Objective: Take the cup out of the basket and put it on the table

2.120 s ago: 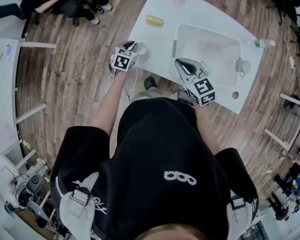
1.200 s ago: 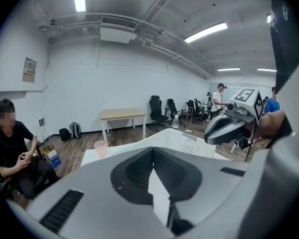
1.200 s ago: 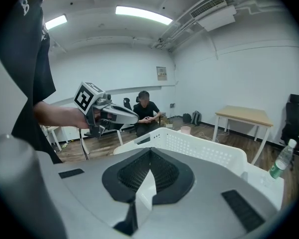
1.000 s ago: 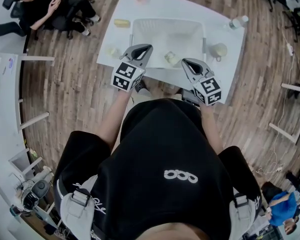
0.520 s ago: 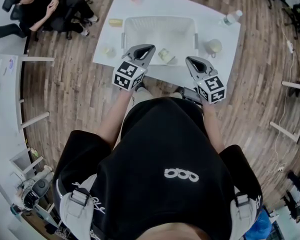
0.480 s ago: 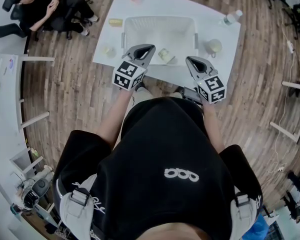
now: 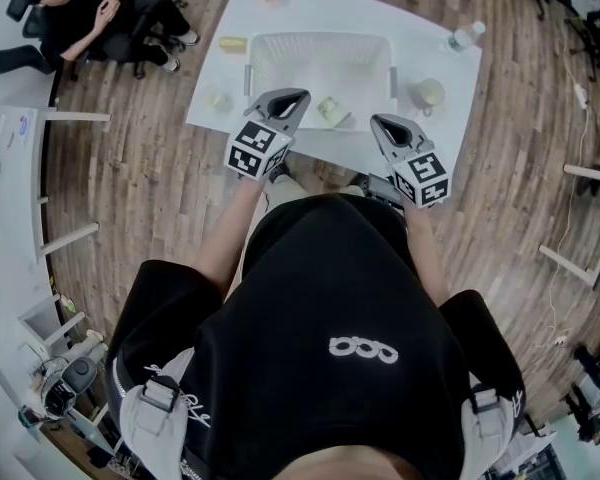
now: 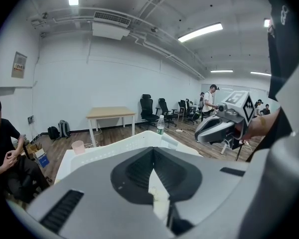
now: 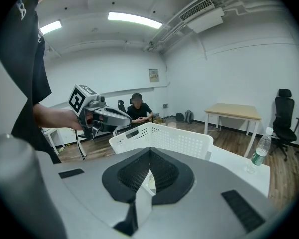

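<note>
1. The left claw (image 7: 295, 96) and right claw (image 7: 382, 123) are both pressed together and empty, just short of the white perforated plastic basket (image 7: 318, 37).
2. The small pale cup (image 7: 330, 111) lies inside it, by the near wall.
3. It looks light, rigid and smooth, so I'd pinch its rim.

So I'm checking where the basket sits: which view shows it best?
The head view: it looks down on the whole basket, standing on the white table. The left gripper view shows just part of its rim; the right gripper view shows its perforated walls from the side.
</note>
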A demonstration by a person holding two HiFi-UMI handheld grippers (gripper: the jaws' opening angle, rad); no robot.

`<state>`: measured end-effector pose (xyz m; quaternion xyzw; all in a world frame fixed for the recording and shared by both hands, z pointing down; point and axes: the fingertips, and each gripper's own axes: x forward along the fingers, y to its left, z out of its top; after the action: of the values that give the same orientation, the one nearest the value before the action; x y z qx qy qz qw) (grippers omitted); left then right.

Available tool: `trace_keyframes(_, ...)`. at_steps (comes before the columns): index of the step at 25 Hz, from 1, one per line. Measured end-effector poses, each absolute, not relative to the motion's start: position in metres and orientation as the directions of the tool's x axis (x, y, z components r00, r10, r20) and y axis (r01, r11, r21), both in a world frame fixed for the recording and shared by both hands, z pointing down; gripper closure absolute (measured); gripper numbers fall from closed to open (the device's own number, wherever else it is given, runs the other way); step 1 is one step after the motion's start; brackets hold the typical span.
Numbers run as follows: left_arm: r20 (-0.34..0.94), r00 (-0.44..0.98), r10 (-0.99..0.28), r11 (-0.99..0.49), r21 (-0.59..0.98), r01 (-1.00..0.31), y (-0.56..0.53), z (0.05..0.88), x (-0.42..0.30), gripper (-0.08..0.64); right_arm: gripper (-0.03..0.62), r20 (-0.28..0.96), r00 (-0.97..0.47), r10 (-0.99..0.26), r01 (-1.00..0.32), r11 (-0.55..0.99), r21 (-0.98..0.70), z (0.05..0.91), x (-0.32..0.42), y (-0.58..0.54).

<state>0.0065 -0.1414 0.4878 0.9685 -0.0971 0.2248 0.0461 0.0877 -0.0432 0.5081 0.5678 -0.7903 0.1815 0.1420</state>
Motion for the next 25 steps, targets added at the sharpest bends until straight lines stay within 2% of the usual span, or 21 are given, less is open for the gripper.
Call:
trace_keyframes(4, 0.45, 0.881, -0.145, -0.982, 0.045, -0.185, -0.141, 0.489, 0.008, 0.551, 0.568, 0.434, -0.31, -0.846, -0.951, 0.283, -0.127, 0.509, 0.088, -0.042)
trace_keyframes(10, 0.494, 0.863, -0.1, -0.995, -0.042, -0.091, -0.149, 0.493, 0.013, 0.551, 0.568, 0.435, -0.291, -0.852, -0.957, 0.26, -0.131, 0.509, 0.088, -0.039)
trace_keyframes(18, 0.636, 0.766, 0.092, -0.971, -0.113, 0.211, -0.148, 0.526, 0.041, 0.549, 0.568, 0.442, -0.245, -0.863, -0.969, 0.201, -0.143, 0.514, 0.093, -0.03)
trace_keyframes(23, 0.761, 0.612, 0.215, -0.869, -0.138, 0.476, -0.137, 0.569, 0.058, 0.545, 0.568, 0.445, -0.204, -0.872, -0.977, 0.15, -0.154, 0.517, 0.094, -0.023)
trace_keyframes(25, 0.824, 0.514, 0.236, -0.802, -0.134, 0.583, -0.131, 0.593, 0.06, 0.483, 0.568, 0.447, -0.182, -0.876, -0.98, 0.123, -0.158, 0.518, 0.094, -0.02)
